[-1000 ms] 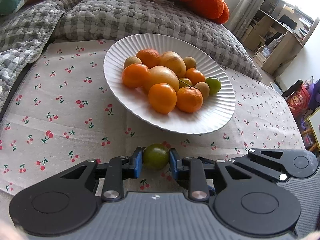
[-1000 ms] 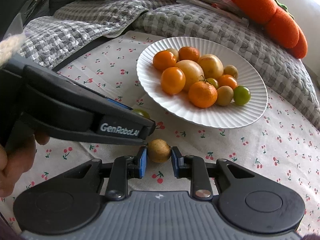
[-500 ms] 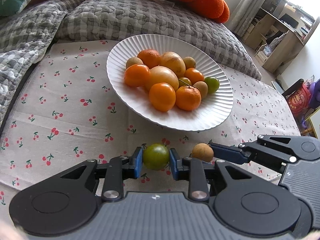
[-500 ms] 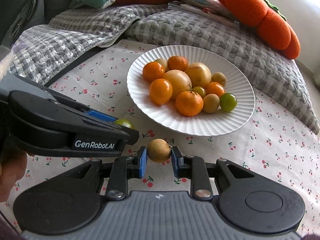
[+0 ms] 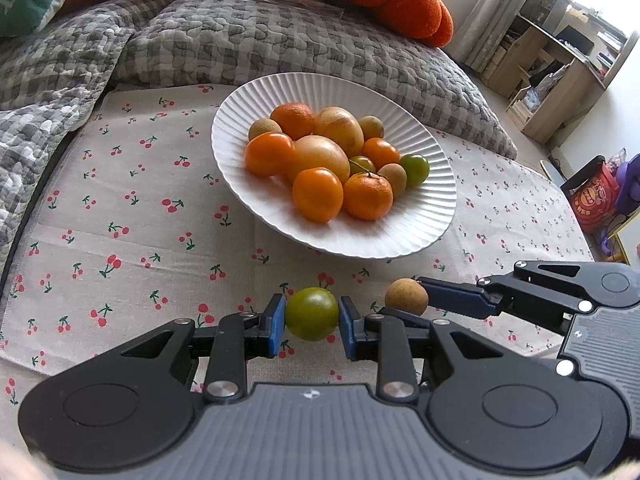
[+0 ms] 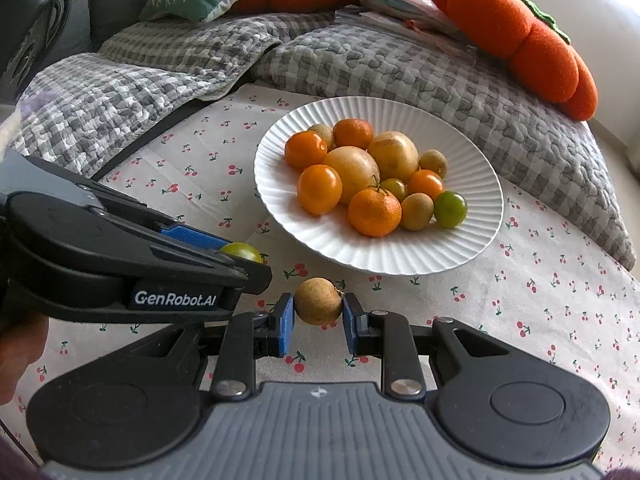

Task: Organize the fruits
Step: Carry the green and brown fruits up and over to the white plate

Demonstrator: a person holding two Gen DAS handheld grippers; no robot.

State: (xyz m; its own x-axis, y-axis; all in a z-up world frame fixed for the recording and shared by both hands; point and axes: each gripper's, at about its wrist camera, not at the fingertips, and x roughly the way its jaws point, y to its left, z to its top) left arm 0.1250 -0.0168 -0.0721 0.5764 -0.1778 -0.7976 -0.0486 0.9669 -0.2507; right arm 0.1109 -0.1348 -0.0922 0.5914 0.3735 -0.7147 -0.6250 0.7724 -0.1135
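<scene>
The white plate (image 6: 384, 256) on the cherry-print tabletop (image 6: 540, 304) holds twelve fruits: five orange, two large yellow, four small brown-tan, one green. In front of the plate, the left claw (image 5: 312, 320) is nearly closed, its blue pads pinching a green fruit (image 5: 312, 319). Just beside it, the right claw (image 6: 318, 320) likewise clamps a small brown fruit (image 6: 319, 301).

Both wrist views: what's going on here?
A person is sorting fruit with two handheld grippers. The left gripper is shut on a green tomato; the right gripper is shut on a brown fruit. Both are held short of the white plate, which is already piled with fruit.
</scene>
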